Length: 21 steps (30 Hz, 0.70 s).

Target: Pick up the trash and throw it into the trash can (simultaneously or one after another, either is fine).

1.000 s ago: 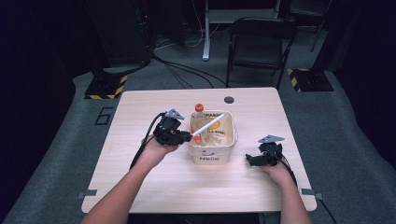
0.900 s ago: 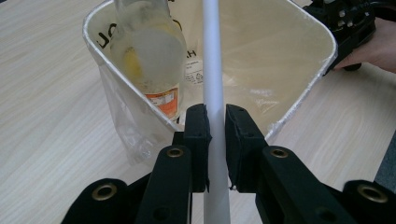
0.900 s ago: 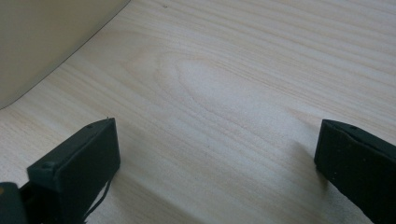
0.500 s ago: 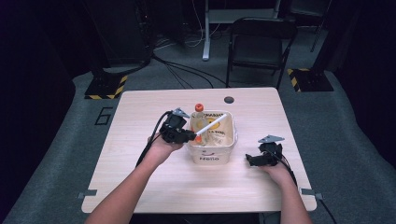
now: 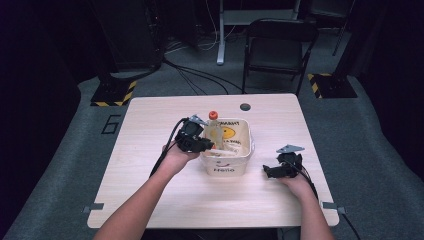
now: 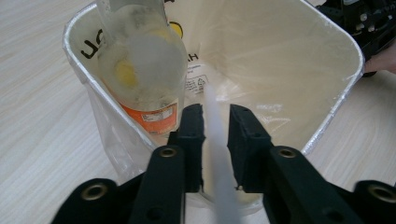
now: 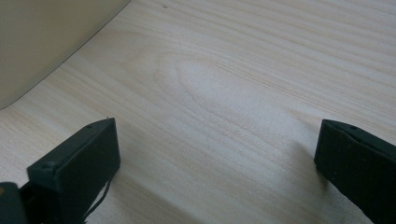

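A cream plastic tub (image 5: 247,145) with a clear liner stands mid-table. A clear bottle (image 5: 214,125) with an orange cap leans in its back left corner; its orange label shows in the left gripper view (image 6: 140,60). My left gripper (image 5: 207,146) reaches over the tub's left rim (image 6: 355,60). Its jaws (image 6: 215,116) have just been opening, and a thin white stick (image 6: 217,140) lies between them with a slight gap on each side. My right gripper (image 5: 267,171) rests on the table to the right of the tub, jaws (image 7: 215,135) wide open over bare wood.
A dark round hole (image 5: 245,107) sits near the table's far edge. A black folding chair (image 5: 280,45) stands behind the table. My right gripper and hand (image 6: 369,23) show beyond the tub in the left gripper view. Bare tabletop lies left of and in front of the tub.
The white stick, earlier slanting up over the tub, now lies lower inside it. The left gripper has shifted slightly over the rim. The right hand has not moved.
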Each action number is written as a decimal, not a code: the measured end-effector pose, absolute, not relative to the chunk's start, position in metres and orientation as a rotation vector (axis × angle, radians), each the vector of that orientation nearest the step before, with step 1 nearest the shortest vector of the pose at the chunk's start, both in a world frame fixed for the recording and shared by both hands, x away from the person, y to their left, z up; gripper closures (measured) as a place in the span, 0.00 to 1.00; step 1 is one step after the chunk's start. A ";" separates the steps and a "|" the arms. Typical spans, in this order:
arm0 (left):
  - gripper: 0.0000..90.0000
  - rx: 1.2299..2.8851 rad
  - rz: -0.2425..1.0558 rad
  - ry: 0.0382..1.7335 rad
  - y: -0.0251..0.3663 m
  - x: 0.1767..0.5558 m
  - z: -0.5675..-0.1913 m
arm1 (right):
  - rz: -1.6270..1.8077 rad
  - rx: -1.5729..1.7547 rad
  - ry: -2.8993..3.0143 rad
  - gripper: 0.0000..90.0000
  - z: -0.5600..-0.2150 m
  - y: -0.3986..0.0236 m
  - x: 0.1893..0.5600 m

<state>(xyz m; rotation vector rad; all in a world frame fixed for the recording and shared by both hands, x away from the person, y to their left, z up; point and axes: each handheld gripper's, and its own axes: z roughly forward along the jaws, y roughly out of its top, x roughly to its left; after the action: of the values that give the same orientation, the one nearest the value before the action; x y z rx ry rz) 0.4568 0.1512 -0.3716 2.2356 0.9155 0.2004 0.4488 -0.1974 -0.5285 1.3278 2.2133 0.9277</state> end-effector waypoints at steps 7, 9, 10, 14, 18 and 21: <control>0.71 2.173 0.221 0.917 0.174 0.454 -0.360 | 0.928 1.332 2.213 0.00 -0.529 -0.197 0.449; 0.67 2.132 0.230 0.933 0.186 0.450 -0.355 | 0.928 1.331 2.213 0.00 -0.529 -0.197 0.449; 0.64 2.132 0.230 0.933 0.186 0.450 -0.355 | 0.928 1.331 2.213 0.00 -0.529 -0.197 0.449; 0.61 2.111 0.267 0.929 0.207 0.446 -0.348 | 0.931 1.321 2.212 0.00 -0.529 -0.198 0.449; 0.60 2.102 0.282 0.945 0.218 0.445 -0.347 | 0.929 1.328 2.213 0.00 -0.529 -0.197 0.449; 0.60 2.086 0.304 0.965 0.233 0.445 -0.346 | 0.931 1.335 2.211 0.00 -0.528 -0.196 0.450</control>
<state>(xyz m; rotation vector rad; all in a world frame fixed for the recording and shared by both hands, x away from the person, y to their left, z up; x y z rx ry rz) 0.4451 0.2327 -0.3460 2.0861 0.9646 0.3037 0.4501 -0.1964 -0.5284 1.3353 2.2113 0.9305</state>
